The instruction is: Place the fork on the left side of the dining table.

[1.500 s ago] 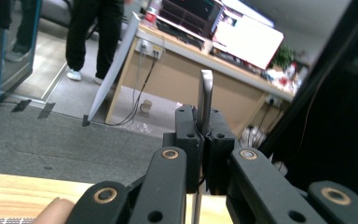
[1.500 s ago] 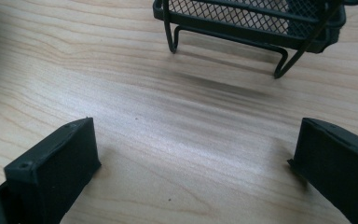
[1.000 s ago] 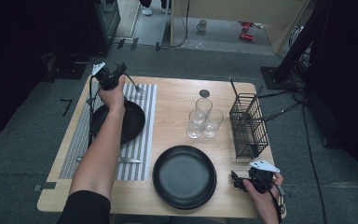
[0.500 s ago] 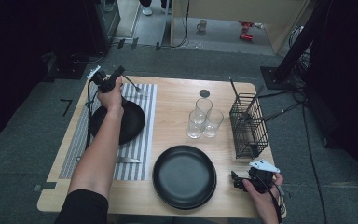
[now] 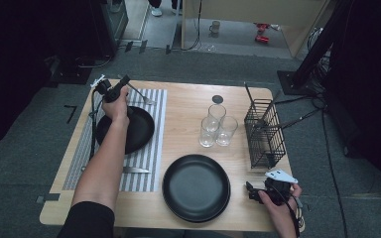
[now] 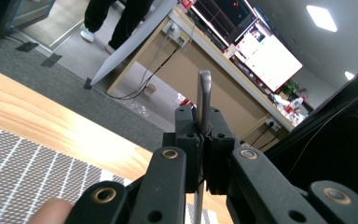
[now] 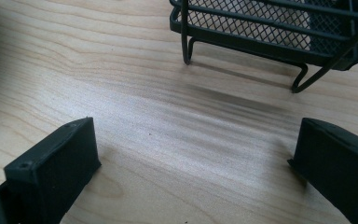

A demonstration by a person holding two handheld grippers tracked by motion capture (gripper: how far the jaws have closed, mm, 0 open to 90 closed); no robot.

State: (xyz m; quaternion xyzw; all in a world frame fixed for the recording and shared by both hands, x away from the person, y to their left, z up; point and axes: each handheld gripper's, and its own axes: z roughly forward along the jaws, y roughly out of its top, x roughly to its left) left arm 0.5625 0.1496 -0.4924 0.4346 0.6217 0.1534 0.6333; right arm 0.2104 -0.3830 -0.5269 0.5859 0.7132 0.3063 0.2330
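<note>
In the upper left of the high view, the left hand-held gripper [image 5: 121,85] is seen above the far edge of a striped mat [image 5: 146,148], its jaws pressed together on the handle of a fork [image 5: 141,95]. The fork's tines are pointed toward the right of the frame, over the mat's far end, just beyond a small black plate [image 5: 136,131]. In the left gripper view, the fork's metal handle [image 6: 203,93] is seen pinched between the two jaws, standing up through the centre of the frame.

At the lower right of the high view, the right hand-held gripper [image 5: 252,192] is held low over the counter [image 5: 188,109], beside a large black plate [image 5: 196,187]. Its jaws are spread, with bare wood between them in the right gripper view. A wire basket [image 7: 279,28] is seen at the top of that view. Three glasses [image 5: 217,126] are grouped near the centre.
</note>
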